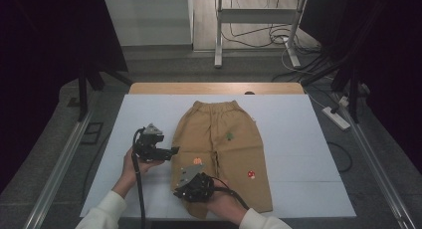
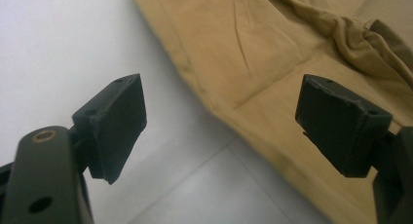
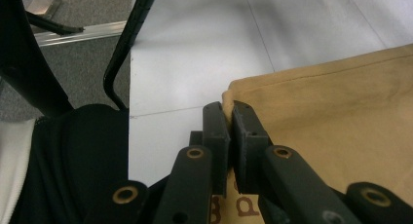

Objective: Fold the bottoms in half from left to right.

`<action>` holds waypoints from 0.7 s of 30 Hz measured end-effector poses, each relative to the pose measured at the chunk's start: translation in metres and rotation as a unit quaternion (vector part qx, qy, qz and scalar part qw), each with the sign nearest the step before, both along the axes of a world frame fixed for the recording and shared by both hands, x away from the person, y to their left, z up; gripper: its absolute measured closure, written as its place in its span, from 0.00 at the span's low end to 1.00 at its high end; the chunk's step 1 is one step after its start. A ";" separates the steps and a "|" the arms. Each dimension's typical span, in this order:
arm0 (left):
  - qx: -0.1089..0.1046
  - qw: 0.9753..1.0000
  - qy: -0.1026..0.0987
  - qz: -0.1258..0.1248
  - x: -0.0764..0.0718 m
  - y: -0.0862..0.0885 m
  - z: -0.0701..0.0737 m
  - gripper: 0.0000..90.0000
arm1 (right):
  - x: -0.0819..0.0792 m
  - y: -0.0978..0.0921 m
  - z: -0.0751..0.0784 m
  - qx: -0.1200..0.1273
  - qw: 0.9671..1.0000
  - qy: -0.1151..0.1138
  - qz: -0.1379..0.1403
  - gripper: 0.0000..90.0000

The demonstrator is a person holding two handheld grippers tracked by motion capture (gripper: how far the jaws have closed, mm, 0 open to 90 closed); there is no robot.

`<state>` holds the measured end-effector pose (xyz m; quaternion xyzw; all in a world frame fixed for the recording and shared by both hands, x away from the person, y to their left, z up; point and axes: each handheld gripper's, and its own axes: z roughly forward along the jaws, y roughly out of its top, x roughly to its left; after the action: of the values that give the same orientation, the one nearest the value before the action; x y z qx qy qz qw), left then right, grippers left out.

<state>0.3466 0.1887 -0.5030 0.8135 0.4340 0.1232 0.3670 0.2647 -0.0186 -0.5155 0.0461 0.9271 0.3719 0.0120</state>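
Right gripper (image 3: 229,112) has its jaws pressed together on the hem corner of the tan cotton child's trousers (image 1: 224,149), which lie flat on the pale grey table sheet (image 1: 298,134), waistband away from the person. Only a thin edge of cloth sits between the pads, so a sharp pull would likely slip it free. Left gripper (image 2: 221,124), jaws wide apart, hovers just beside the trousers' outer seam; closing there may catch one layer only, and the leg would fold crooked.
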 end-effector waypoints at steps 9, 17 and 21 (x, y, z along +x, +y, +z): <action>-0.007 1.000 0.003 0.000 0.022 -0.007 0.002 0.22 | 0.000 0.000 0.000 0.000 1.000 0.002 -0.002 0.94; -0.005 1.000 0.001 0.008 0.035 -0.011 0.003 0.22 | 0.000 -0.001 -0.001 0.001 1.000 0.005 -0.003 0.94; 0.010 1.000 0.000 0.009 0.048 -0.013 0.007 0.22 | 0.000 0.000 -0.001 -0.001 1.000 0.004 -0.002 0.94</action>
<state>0.3949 0.1762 -0.4956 0.8131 0.4403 0.1306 0.3576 0.2642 -0.0188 -0.5170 0.0497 0.9273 0.3709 0.0094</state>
